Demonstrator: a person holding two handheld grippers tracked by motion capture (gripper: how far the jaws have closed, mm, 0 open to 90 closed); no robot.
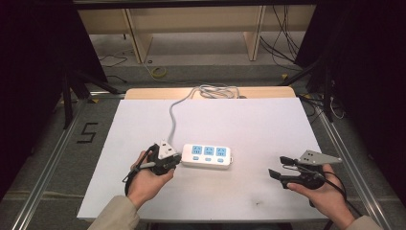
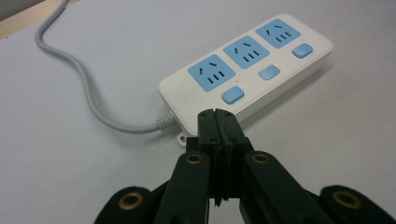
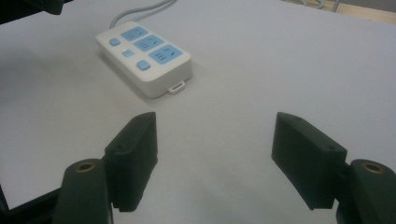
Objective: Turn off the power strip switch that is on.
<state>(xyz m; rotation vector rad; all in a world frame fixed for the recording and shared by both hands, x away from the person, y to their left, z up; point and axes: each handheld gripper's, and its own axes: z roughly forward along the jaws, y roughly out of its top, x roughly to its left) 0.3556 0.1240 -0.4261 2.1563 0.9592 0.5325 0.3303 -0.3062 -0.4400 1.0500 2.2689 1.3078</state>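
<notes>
**Left jaws closed at the strip's cord end**

Power strip (image 1: pixel 208 155) lay mid-table (image 1: pixel 268 120), cord (image 1: pixel 173 115) running to the far edge. Left gripper (image 2: pixel 218 116) sat just beside its cord end, jaws together, holding nothing. Right gripper (image 3: pixel 215 156) was well apart, jaws wide. Likely a switch press: go tip-first, straight down, light.

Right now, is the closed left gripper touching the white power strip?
Cannot tell. In the left gripper view the shut jaws of the left gripper overlap the power strip's near edge, hiding any gap; the high view places them side by side, too close to judge.
</notes>
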